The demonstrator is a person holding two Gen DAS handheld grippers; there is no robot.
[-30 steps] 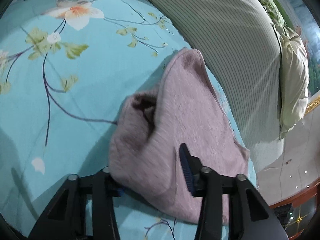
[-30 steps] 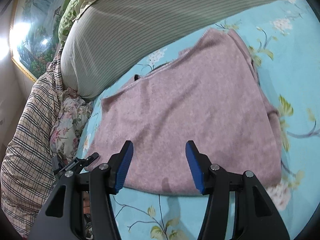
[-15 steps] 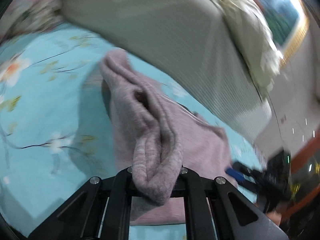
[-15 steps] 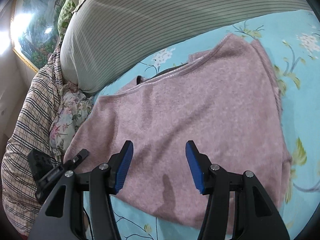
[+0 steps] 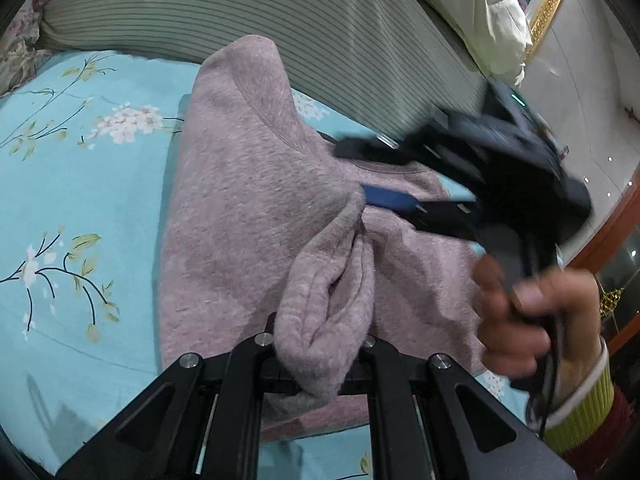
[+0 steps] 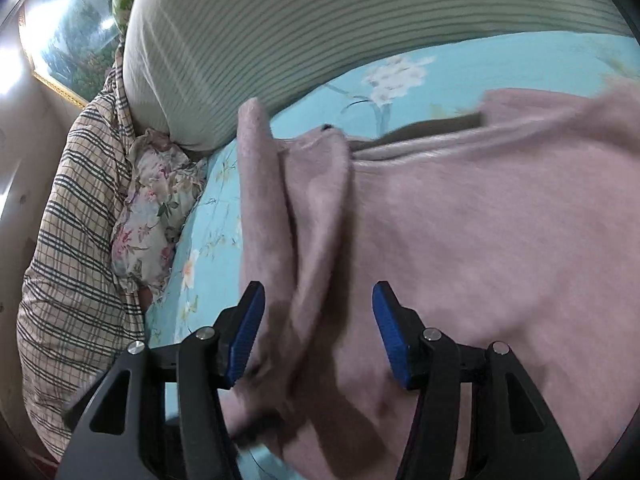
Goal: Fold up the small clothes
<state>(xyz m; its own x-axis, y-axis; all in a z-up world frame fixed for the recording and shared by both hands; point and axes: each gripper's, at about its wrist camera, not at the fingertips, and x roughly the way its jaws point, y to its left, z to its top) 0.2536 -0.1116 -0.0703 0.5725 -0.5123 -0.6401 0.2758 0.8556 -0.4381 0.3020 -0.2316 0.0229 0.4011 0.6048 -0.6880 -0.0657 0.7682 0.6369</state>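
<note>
From the left wrist, the left gripper (image 5: 320, 344) has its jaws clamped on a bunched fold of the mauve sweater (image 5: 248, 208), which lies on the floral turquoise bedsheet (image 5: 80, 200). Only here do the person's right hand (image 5: 532, 320) and the blurred right gripper (image 5: 400, 184) appear, over the sweater's far edge.

From the right wrist, those jaws stand apart astride a raised ridge of sweater (image 6: 480, 240) without pressing it; a plaid cushion (image 6: 68, 240) lies left.

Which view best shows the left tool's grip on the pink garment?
Left wrist view: the left tool is shut on a bunched fold of the pink garment. Right wrist view shows only garment between the open right tool.
</note>
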